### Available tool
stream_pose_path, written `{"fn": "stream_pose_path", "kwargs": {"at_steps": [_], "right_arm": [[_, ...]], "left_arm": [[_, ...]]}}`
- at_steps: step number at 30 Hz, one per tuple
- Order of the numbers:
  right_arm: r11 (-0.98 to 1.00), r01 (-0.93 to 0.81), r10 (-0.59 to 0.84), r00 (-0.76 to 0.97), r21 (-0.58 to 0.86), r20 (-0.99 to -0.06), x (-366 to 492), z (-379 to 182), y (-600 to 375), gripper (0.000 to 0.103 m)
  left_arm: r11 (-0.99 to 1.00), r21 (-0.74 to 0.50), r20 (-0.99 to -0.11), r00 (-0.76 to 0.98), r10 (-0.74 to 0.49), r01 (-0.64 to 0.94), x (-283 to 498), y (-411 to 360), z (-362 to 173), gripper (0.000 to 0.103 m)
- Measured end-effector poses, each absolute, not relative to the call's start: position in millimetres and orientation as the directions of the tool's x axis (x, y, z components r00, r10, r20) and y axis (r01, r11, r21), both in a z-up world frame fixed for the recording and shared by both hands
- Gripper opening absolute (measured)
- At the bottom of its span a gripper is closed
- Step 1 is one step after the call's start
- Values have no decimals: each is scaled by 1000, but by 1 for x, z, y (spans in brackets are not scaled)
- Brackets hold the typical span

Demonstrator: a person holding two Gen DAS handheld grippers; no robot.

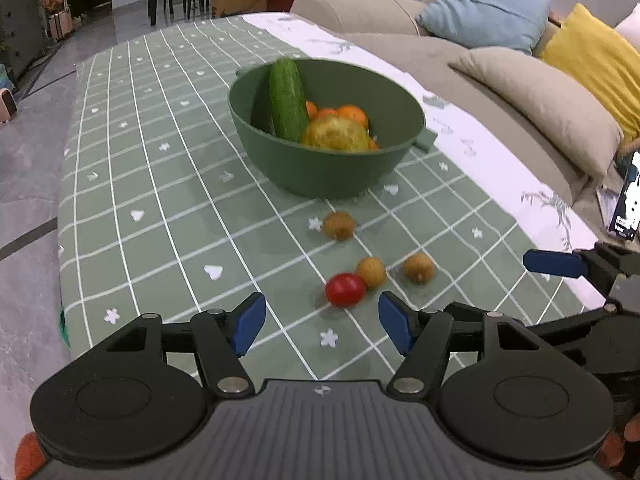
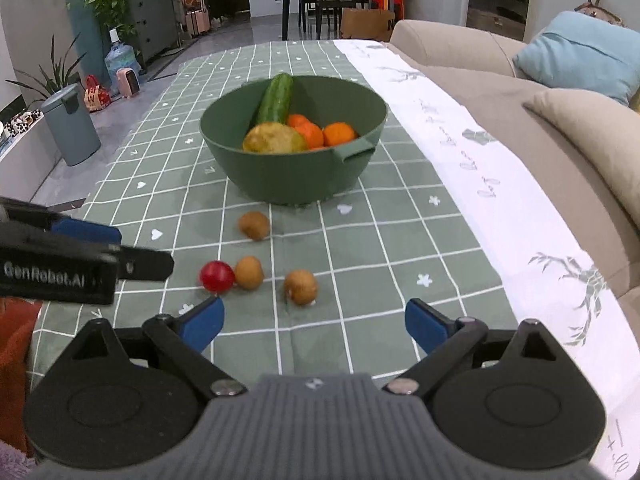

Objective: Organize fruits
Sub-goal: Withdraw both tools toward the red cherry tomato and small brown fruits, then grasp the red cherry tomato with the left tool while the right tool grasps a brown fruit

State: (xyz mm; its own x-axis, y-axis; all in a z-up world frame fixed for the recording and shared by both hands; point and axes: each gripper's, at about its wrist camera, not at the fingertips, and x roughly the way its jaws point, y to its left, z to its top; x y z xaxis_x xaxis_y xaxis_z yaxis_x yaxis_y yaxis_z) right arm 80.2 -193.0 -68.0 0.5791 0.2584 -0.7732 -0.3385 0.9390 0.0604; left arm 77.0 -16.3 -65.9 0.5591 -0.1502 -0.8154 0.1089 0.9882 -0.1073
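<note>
both grippers, left gripper (image 1: 322, 322) and right gripper (image 2: 314, 326), tilted down, jaws apart, empty

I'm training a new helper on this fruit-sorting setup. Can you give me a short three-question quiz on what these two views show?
1. True or false: the cucumber lies flat on the tablecloth.
2. How many small fruits lie loose on the cloth in front of the green bowl?
   A. two  B. four  C. six
3. Fill in: the left gripper and the right gripper both have their jaws ____, with nothing between them.

Key:
1. False; it leans inside the bowl, beside the oranges.
2. B; one red tomato and three brown fruits.
3. open.
</note>
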Motion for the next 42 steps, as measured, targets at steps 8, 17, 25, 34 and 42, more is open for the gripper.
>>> {"fn": "stream_pose_path", "kwargs": {"at_steps": [8,17,25,34,42], "right_arm": [[921,-387,274,560,45,-782,84,-80,-188,79],[909,-410,304,532,74,-790,102,-92,-184,43],[898,-432,324,528,80,-785,112,-98,-182,35],[890,-437,358,500,127,-789,125,-108,-182,23],[888,-434,377,490,155,-786,128,-111,-184,20]], "left_arm": [[987,-131,-829,536,-161,94,83,-15,-81,68],[985,-146,-845,505,-175,97,99,-21,-95,54],[980,-175,-846,496,-197,93,111,-23,-102,54],[976,-194,-850,481,-215,94,119,-24,-109,54],[975,-190,-848,480,-224,118,120,-28,-109,43]]}}
